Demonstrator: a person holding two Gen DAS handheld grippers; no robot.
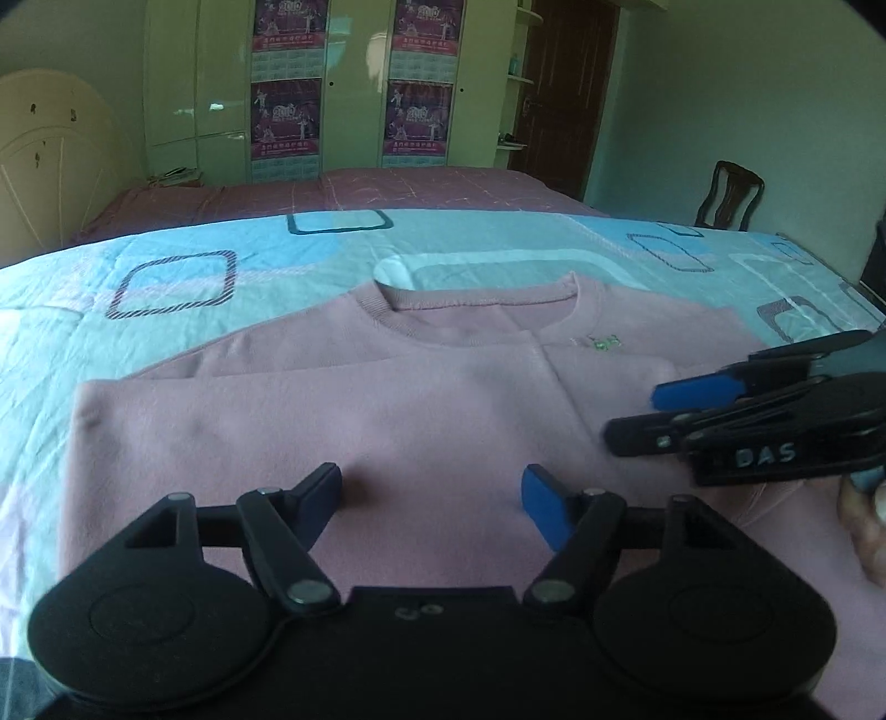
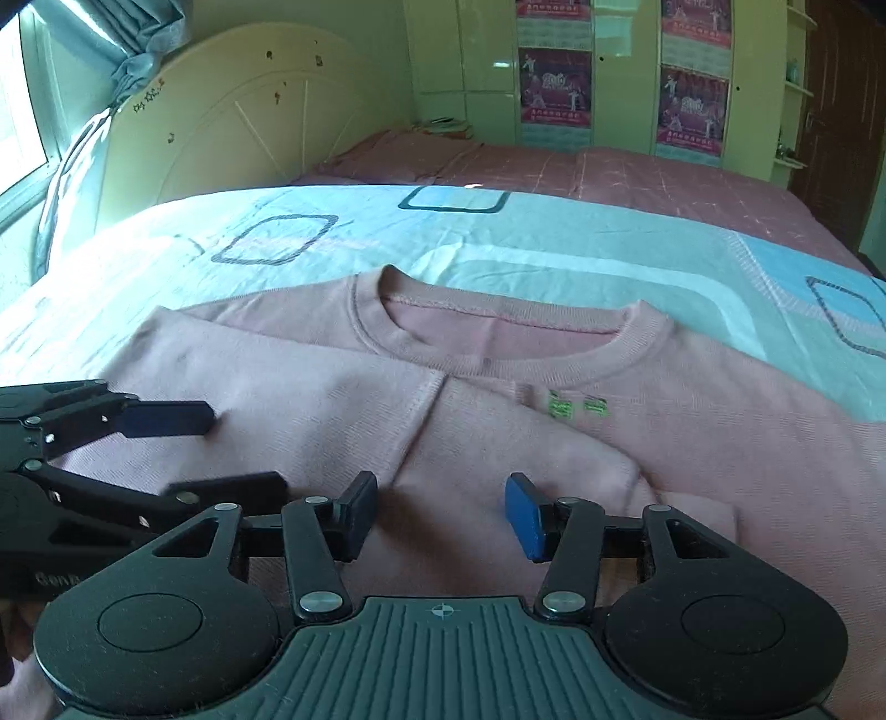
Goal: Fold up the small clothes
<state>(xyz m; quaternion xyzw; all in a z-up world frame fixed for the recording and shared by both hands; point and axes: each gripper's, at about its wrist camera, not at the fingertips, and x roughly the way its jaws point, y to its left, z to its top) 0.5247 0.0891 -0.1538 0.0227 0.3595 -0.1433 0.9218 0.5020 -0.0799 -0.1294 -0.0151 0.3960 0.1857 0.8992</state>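
Note:
A pink sweatshirt [image 1: 343,410] lies flat on the blue patterned bedspread [image 1: 166,260], its collar away from me and both sides folded in over the chest. My left gripper [image 1: 432,490] hovers open over its lower middle, nothing between the blue pads. The right gripper [image 1: 631,412] reaches in from the right edge, jaws apart. In the right wrist view the sweatshirt [image 2: 498,443] fills the middle and a small green logo [image 2: 578,409] shows below the collar. The right gripper [image 2: 443,512] stands open above the folded sleeve, and the left gripper [image 2: 210,448] comes in from the left, open.
Beyond the bedspread [image 2: 554,232] a dusty-pink sheet [image 1: 360,191] covers the far half of the bed. A cream headboard [image 2: 232,116] and a window curtain [image 2: 111,50] stand at the left. A dark wooden chair [image 1: 728,196] and wardrobe with posters [image 1: 354,83] stand behind.

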